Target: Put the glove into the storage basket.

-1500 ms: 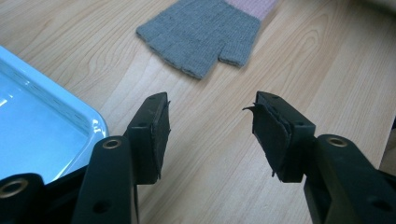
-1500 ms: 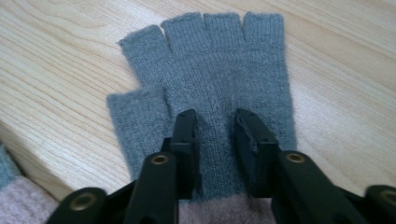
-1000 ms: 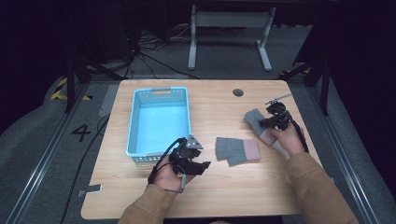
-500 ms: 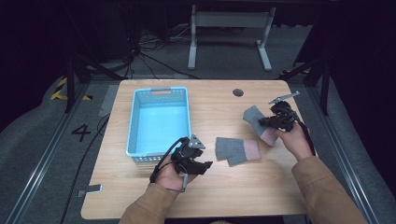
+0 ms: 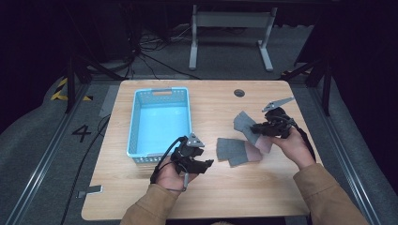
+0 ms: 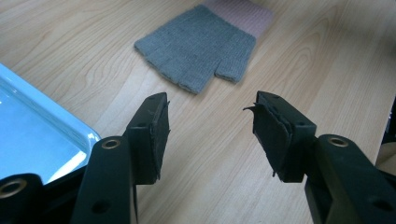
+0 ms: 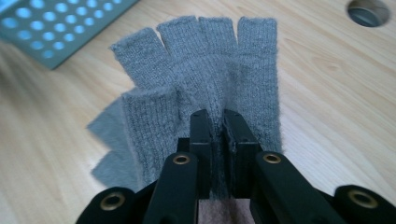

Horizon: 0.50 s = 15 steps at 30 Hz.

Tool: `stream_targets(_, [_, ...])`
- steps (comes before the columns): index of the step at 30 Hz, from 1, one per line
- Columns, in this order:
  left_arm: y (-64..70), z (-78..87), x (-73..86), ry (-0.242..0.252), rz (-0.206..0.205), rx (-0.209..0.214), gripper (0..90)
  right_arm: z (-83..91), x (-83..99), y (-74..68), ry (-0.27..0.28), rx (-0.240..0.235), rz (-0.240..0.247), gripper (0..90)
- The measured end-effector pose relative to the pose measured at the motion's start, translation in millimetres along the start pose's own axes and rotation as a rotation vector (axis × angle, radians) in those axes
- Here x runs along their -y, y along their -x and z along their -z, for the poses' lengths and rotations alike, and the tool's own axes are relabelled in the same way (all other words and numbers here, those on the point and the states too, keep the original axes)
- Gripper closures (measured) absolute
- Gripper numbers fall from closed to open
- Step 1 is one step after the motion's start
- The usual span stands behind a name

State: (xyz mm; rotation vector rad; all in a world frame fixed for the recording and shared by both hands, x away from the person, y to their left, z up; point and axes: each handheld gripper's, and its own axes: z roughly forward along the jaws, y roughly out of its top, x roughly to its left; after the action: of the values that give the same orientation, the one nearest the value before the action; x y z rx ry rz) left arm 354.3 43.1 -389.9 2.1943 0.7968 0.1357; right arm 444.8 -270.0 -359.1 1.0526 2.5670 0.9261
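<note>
One glove (image 7: 205, 84), pinched in right tool (image 7: 218, 122), fingers pointing away.

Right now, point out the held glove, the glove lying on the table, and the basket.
Held glove (image 7: 205, 79), right gripper view, its palm above the claw.
Flat glove (image 6: 196, 46), left gripper view, mid-palm.
Basket (image 5: 133, 124), high view, left wall.

The right gripper (image 5: 257, 128) (clamping a grey glove (image 5: 244, 123)) moved leftward.

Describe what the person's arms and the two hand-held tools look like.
Both forearms wear tan brown sleeves. The left tool and the right tool are black, each with two flat black jaws faced with dark pads, brass-coloured rivets at the joints, a grey three-cornered plate on top and a trailing black cable.
</note>
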Motion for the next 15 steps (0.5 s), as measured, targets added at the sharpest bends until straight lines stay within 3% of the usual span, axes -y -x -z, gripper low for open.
stream_targets(3, [0.4,0.9,-0.7,0.015,-0.005,-0.009,50.0,-3.0,1.1,-10.8,-0.007,-0.023,0.036,83.2])
stream_targets(10, [2.8,-2.5,-1.2,-0.004,-0.005,0.006,51.5,-10.1,6.0,-21.4,-0.017,-0.042,0.053,83.2])
stream_targets(15, [2.4,-3.0,-1.3,0.026,0.008,0.072,52.0,-19.3,13.8,-29.2,-0.032,-0.054,0.065,83.2])
